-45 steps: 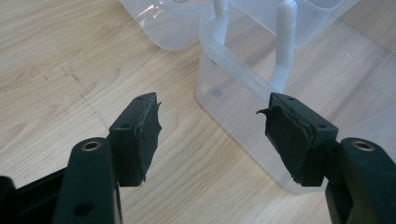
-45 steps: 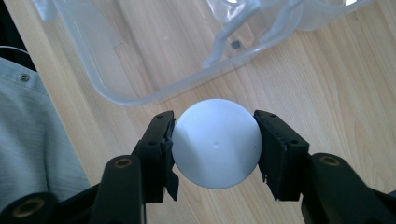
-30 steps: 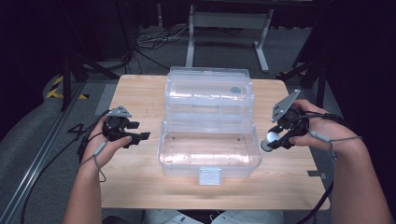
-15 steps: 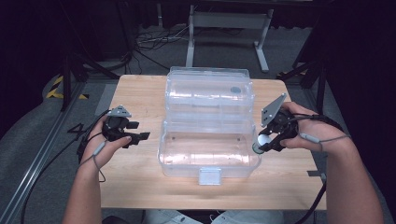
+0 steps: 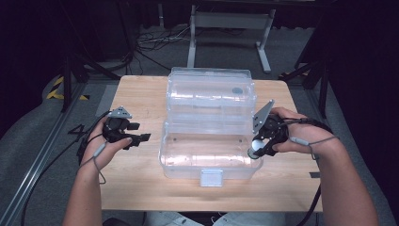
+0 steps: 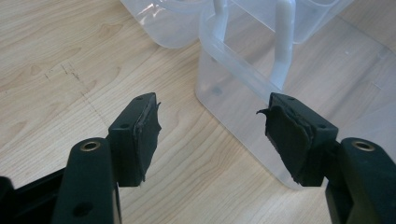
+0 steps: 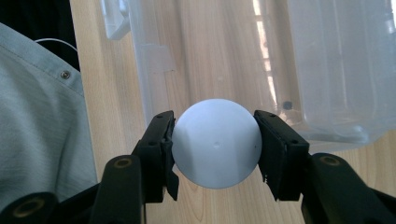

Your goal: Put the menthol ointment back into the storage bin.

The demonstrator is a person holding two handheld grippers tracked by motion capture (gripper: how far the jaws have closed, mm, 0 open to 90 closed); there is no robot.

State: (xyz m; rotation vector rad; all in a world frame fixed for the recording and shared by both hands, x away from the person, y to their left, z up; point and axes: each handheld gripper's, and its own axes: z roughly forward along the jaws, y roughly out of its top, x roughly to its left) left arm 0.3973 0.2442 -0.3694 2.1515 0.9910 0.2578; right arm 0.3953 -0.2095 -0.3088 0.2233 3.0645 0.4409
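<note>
High view: right tool (image 5: 256,150), clamping the white ball (image 5: 254,147), has moved over the clear box (image 5: 207,160).

We see the clear plastic box (image 5: 207,155) standing open in the middle of the table (image 5: 141,94), its lid (image 5: 210,92) thrown back and taking up the far middle; the open top leaves free entry from above; bare wood lies on either flank and along the near edge; the right gripper (image 5: 256,148), clamped on a white ball (image 7: 215,142), sits at the box's right rim; the left gripper (image 6: 212,126), jaws apart, has the box's near corner wall just ahead.
</note>
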